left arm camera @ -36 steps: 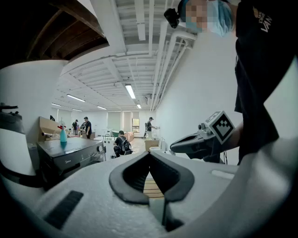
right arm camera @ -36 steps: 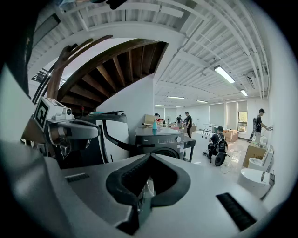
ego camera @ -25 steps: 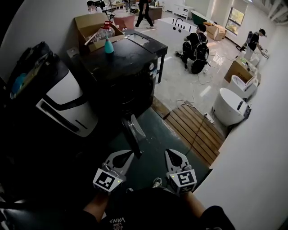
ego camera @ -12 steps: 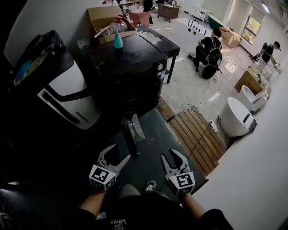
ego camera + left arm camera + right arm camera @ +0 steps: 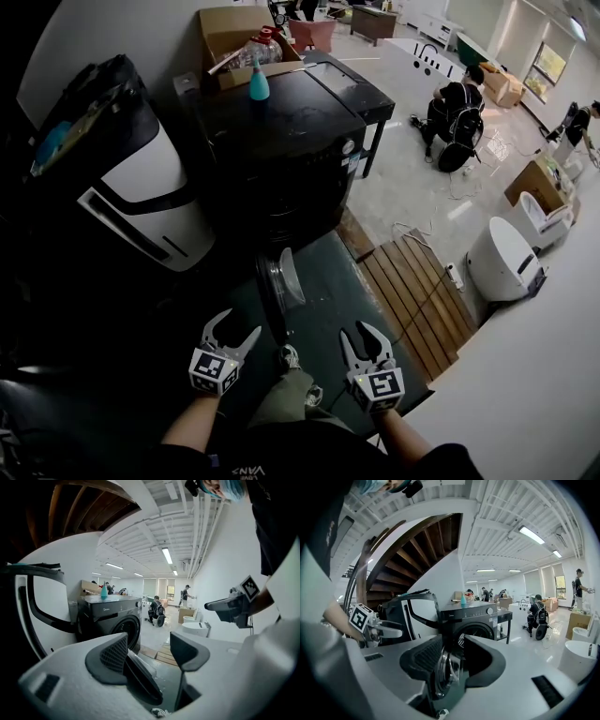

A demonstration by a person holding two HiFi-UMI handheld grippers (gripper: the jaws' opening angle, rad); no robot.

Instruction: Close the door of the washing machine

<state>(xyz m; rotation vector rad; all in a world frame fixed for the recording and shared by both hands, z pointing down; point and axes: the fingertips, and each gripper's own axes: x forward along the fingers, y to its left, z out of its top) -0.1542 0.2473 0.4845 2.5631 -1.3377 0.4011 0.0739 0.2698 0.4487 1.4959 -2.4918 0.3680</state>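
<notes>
At far left a tall white and black appliance (image 5: 141, 202) stands against the wall. Just right of it, low in the head view, is your left gripper (image 5: 234, 328), held over the dark floor. Its fingers stand wide, having just been opening, and nothing is pressed between them. In the left gripper view, the dark rim of the door (image 5: 140, 681) shows low in the gap beyond the tips, untouched.

From above, the door (image 5: 277, 292) hangs open, swung out edge-on toward you. It sits between your two grippers and a little ahead of them. Behind it is the black washing machine (image 5: 281, 150), with a teal bottle (image 5: 259, 86) on its top and a cardboard box (image 5: 234, 33) just behind the bottle.

Right of the door, your right gripper (image 5: 364, 339) also has its fingers apart. They have just been opening and are empty. The right gripper view frames the door's glass through the gap without contact.

Further right are a wooden slat platform (image 5: 412, 291) and a white tub (image 5: 502, 262). A person (image 5: 459, 112) crouches on the pale floor.
</notes>
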